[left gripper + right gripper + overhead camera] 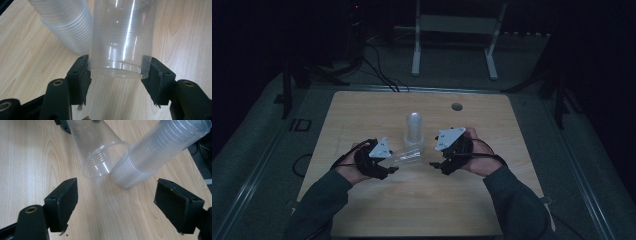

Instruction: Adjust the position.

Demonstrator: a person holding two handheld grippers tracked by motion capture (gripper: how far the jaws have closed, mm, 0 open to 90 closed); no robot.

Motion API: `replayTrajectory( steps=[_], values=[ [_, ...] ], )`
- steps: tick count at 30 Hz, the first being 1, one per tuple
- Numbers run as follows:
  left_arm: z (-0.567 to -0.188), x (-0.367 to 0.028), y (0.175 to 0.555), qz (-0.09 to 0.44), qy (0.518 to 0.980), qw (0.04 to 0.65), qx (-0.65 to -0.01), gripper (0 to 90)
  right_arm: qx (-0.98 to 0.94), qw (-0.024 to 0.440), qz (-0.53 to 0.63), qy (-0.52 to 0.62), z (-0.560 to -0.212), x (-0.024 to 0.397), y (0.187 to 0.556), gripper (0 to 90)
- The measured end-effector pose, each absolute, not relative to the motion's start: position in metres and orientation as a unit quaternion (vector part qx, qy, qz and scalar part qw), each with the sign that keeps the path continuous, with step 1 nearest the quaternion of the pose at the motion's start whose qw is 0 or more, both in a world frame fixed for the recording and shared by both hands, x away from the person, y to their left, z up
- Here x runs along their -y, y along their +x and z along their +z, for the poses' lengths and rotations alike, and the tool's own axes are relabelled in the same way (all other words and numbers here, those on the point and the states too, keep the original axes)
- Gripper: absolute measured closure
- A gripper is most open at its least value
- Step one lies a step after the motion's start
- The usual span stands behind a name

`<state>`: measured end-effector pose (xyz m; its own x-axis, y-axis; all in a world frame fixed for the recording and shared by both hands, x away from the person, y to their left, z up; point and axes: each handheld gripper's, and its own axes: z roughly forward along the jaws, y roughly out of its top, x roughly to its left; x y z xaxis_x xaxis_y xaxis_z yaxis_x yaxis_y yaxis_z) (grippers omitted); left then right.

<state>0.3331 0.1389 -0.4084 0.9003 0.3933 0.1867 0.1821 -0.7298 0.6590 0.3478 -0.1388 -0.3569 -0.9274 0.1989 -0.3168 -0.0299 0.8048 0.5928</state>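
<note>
Dimly, clear cup [408, 156], edges perhaps lost.

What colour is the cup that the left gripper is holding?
No colour: the clear plastic cup is see-through, so the wooden table shows behind it. The left gripper view shows it best.

Looking along your left gripper [116, 72], the clear plastic single cup [122, 37] clamped between its pads runs out past the top edge, so you cannot see its mouth. Beyond the left jaw, the stack of nested translucent plastic cups [67, 22] is cut off at the top as well. Looking along your right gripper [116, 200], that cup's base end [82, 135] leaves the frame at the top, and the stack's far end [175, 137] is clipped at the upper right corner. From above, the single cup [408, 157] is dim and faint, its outline hard to trace.
</note>
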Motion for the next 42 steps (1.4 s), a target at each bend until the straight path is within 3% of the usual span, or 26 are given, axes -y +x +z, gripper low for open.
replayTrajectory(
  steps=[42],
  values=[
    [-0.407, -0.157, 0.331, 0.152, 0.874, 0.422, -0.186, 42.0, -0.918, 0.146, 0.359, 0.081, -0.375, 0.147, 0.352, 21.6]
  ],
)
